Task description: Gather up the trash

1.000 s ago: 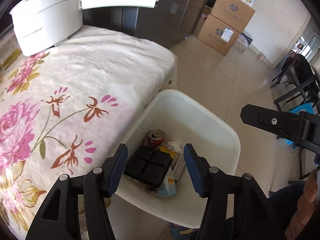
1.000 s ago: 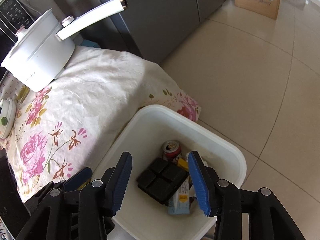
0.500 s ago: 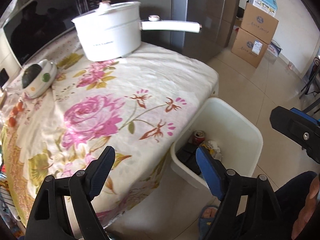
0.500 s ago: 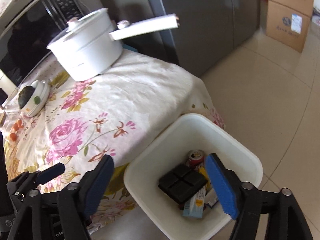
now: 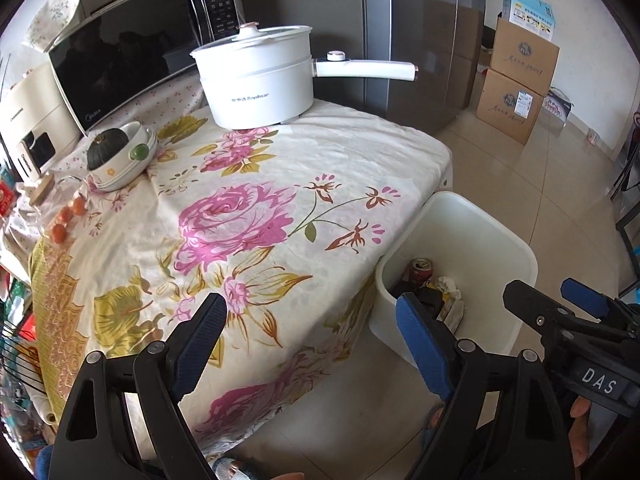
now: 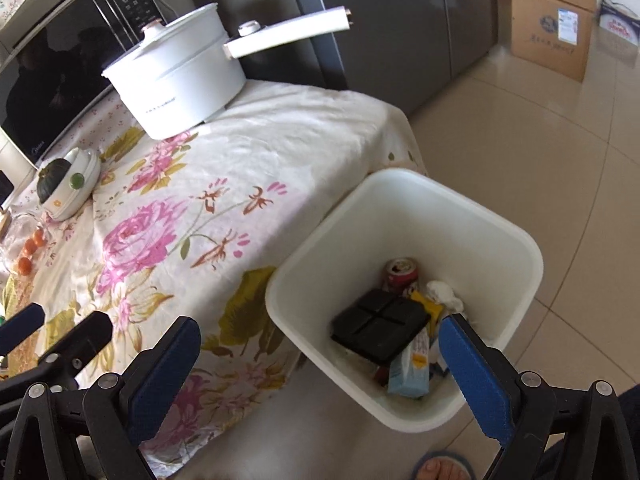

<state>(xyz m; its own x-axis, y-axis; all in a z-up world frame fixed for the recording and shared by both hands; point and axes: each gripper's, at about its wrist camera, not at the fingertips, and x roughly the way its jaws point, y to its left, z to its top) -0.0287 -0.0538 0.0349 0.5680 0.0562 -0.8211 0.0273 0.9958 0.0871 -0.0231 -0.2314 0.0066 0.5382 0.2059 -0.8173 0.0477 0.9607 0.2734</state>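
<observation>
Daylit, bright, even. Glare on the glossy beige floor tiles (image 5: 532,184); reflections in the black glass microwave door (image 5: 128,64). Soft shadow under the flowered tablecloth's (image 6: 224,184) edge. Strong fisheye curvature, dark vignetted corners; right view slightly blurred.

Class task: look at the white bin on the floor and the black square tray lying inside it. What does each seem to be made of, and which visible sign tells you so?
White bin: probably moulded plastic, smooth and slightly glossy; thin walls, rounded corners and rolled rim.

Black square tray: likely thin matte plastic, four pressed compartments divided by a cross groove; possibly food packaging, though this is uncertain.
</observation>
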